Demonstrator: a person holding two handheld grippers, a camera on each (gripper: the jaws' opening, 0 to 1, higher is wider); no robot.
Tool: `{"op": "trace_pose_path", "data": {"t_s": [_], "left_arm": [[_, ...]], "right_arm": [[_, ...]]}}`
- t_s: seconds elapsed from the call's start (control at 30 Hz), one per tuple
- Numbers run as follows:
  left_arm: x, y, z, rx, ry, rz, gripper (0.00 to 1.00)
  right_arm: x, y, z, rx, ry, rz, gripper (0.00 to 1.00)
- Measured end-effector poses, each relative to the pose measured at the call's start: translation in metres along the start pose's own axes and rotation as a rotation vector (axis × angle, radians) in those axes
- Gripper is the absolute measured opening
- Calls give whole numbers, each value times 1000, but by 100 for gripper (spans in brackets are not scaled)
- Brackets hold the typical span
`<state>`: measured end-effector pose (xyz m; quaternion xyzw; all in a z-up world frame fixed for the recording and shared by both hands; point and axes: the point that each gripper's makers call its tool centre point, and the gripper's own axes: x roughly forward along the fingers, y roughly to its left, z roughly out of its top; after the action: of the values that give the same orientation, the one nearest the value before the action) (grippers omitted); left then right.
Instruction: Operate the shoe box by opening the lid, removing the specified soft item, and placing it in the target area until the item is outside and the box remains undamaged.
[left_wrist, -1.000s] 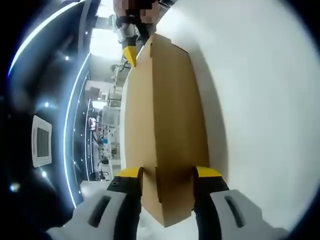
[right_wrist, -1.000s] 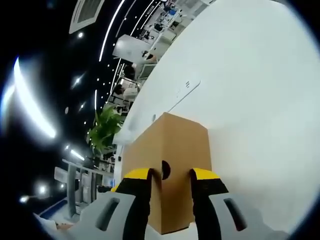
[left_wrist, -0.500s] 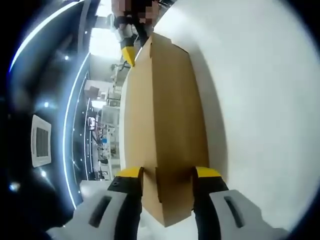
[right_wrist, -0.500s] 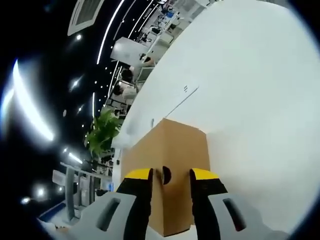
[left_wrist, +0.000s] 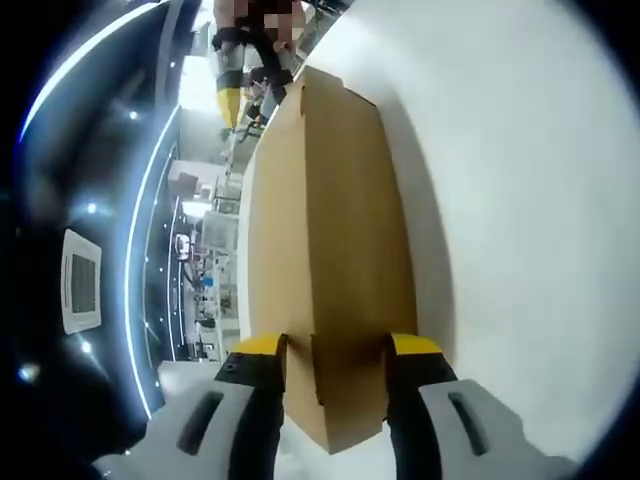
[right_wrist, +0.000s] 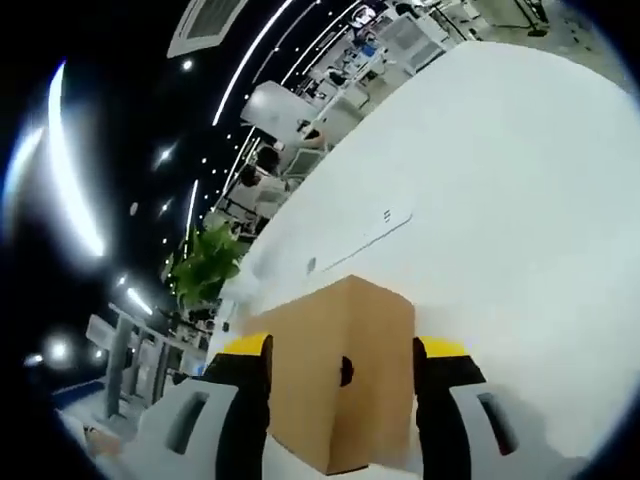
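Jaws of the left gripper (left_wrist: 332, 350) are set narrow around one end of the plain brown cardboard shoe box (left_wrist: 335, 220), their yellow tips against the end wall on either side; whether real pressure is applied cannot be told. At the opposite end, the jaws of the right gripper (right_wrist: 343, 350) are spread wide, flanking the end with the round finger hole but not touching it. The box is seen lying closed on the white tabletop (right_wrist: 500, 200). Lid opening is judged to be the step in hand. A gentle grip on the lid edge would be needed next, without crushing the cardboard.
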<state>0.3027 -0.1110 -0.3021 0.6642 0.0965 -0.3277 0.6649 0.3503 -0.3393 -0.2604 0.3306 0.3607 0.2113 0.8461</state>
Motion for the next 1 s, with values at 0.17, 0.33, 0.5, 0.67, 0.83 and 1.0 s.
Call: {"op": "trace_pose_path", "data": {"t_s": [0.17,0.33,0.5,0.67,0.83,1.0], "left_arm": [[0,0,0,0,3,0,39],[0,1,0,-1,3,-1,39],[0,1,0,-2,4,-4,38],[0,1,0,-2,4,-3,38],[0,1,0,-5,7,-4,38],[0,1,0,-6,8,-4,38]], "right_arm": [[-12,13,-1,-111,-4,-25,69],[-24,9,3,-278,13,-77,70],[-38,26,12,-501,18,-115,76],[-46,37,13,-774,66,-179,78],[-51,56,19,-1027,45,-205,78],[-43,54,19,-1219,78,-213,77]]}}
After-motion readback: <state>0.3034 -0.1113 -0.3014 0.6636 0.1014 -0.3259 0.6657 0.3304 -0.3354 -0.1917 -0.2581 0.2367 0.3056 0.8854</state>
